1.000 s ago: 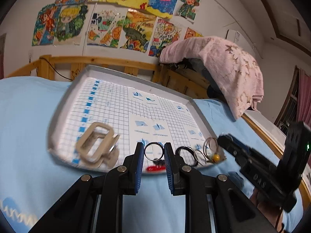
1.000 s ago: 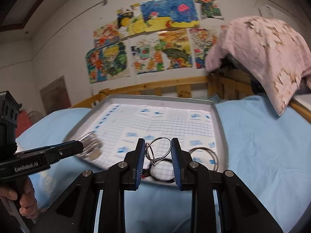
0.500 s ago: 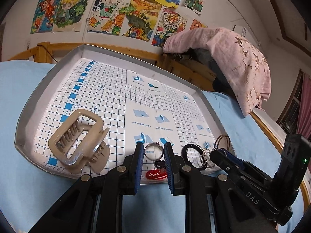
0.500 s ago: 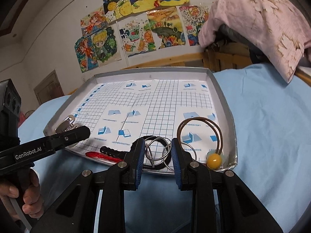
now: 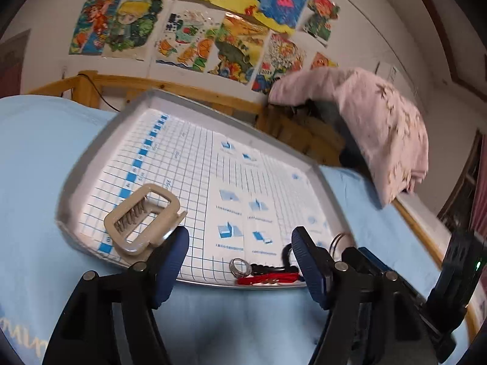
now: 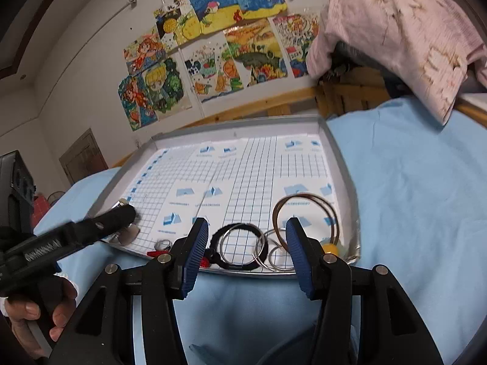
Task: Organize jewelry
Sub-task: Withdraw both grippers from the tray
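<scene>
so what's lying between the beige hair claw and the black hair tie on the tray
In the left wrist view, a small silver ring lies between the beige hair claw and the black hair tie, on otherwise bare grid paper.

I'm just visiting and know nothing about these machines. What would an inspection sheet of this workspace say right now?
Surface: grey tray lined with blue-grid paper, on a light blue bedsheet.
Job's things: beige hair claw, small silver ring, red cord, black hair tie, thin metal rings, brown hoop with yellow bead, all near the tray's front edge.
Clutter: pink blanket heaped at the bed's end.
Grippers: left tongs open, empty; right tongs open, empty.
Cables: one dark cord by the wooden bed rail.
Surroundings: children's drawings on a white wall.
</scene>
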